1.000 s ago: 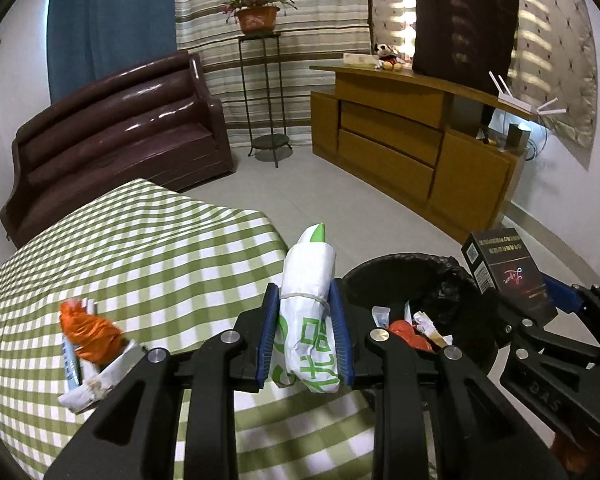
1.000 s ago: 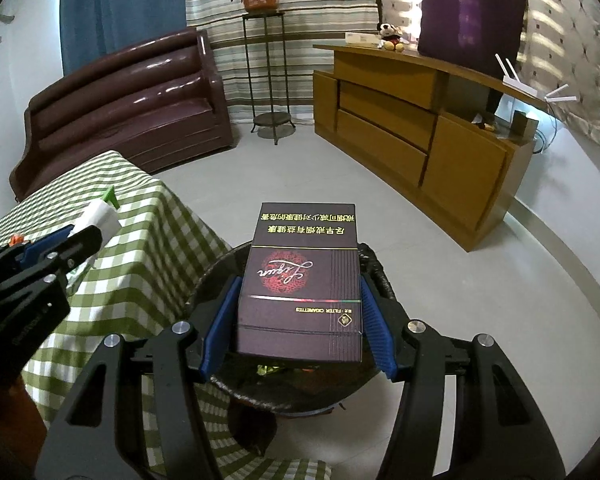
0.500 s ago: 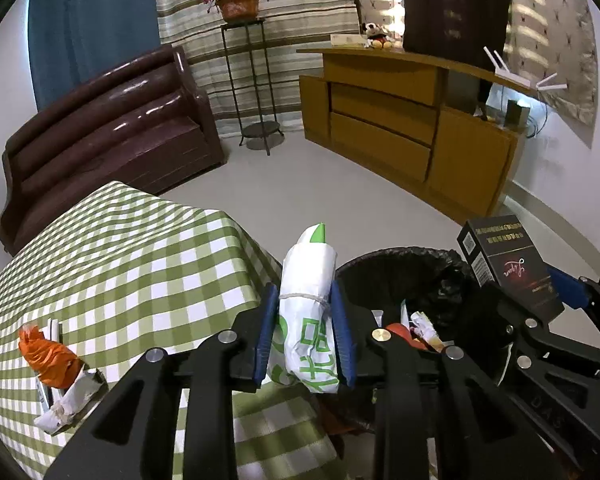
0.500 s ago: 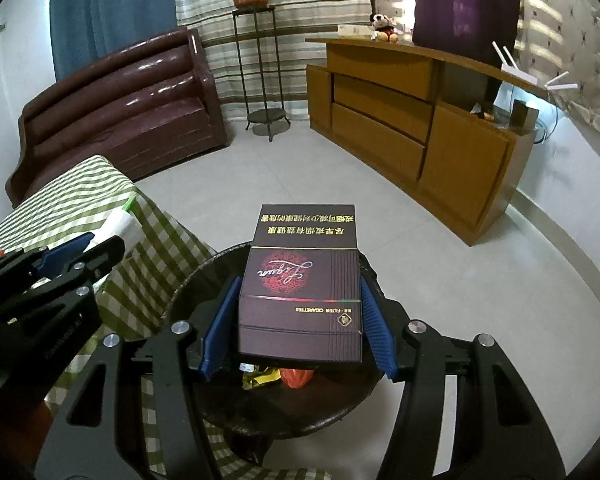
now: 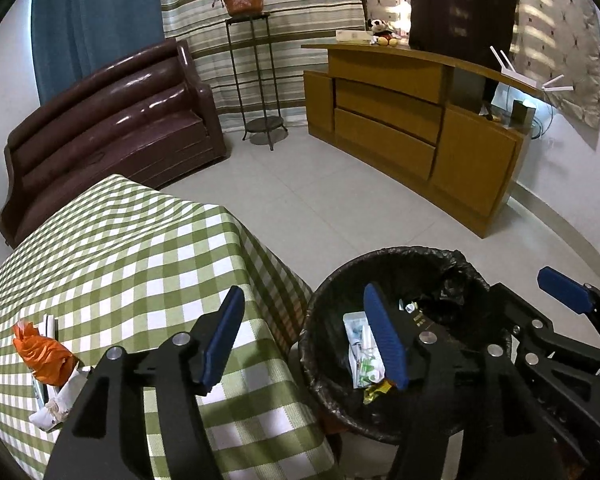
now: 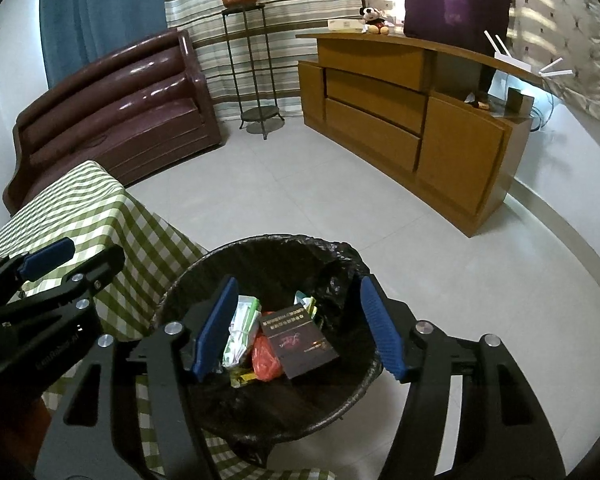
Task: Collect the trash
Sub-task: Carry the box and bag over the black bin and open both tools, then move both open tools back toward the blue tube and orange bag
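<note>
A black-lined trash bin stands on the floor beside the checked table. Inside it lie a white and green wrapper, a dark cigarette carton and an orange wrapper. My left gripper is open and empty, spanning the table's edge and the bin's rim. My right gripper is open and empty above the bin. On the table's left side lie an orange wrapper and crumpled white paper.
A brown sofa stands behind the table. A metal plant stand and a wooden sideboard line the far wall. Tiled floor lies between them and the bin.
Both grippers opened. The white and green wrapper dropped from the left gripper and the cigarette carton dropped from the right gripper into the bin.
</note>
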A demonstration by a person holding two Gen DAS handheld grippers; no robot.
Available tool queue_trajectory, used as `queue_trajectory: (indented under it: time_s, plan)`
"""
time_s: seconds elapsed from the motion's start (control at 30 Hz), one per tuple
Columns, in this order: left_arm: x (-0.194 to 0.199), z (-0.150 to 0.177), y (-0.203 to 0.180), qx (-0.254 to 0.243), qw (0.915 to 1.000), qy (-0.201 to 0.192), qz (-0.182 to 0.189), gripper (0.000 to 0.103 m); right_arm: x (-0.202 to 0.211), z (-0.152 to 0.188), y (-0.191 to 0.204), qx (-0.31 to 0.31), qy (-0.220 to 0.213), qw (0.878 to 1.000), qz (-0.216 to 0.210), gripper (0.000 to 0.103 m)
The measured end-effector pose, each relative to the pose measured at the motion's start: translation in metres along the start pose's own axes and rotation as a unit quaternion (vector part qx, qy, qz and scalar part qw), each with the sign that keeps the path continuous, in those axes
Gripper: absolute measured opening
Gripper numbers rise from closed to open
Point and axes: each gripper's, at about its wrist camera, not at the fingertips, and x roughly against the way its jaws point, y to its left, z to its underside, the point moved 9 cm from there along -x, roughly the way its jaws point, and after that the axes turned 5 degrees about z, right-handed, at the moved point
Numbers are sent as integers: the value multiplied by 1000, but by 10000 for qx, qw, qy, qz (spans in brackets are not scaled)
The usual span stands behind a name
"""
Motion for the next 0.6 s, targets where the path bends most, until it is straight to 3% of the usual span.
queue_trajectory:
  time_s: [0.6]
  plan:
    - [37,13,23,216,9997,-123,-10,61,23,15,15,68,45,10000,-26,62]
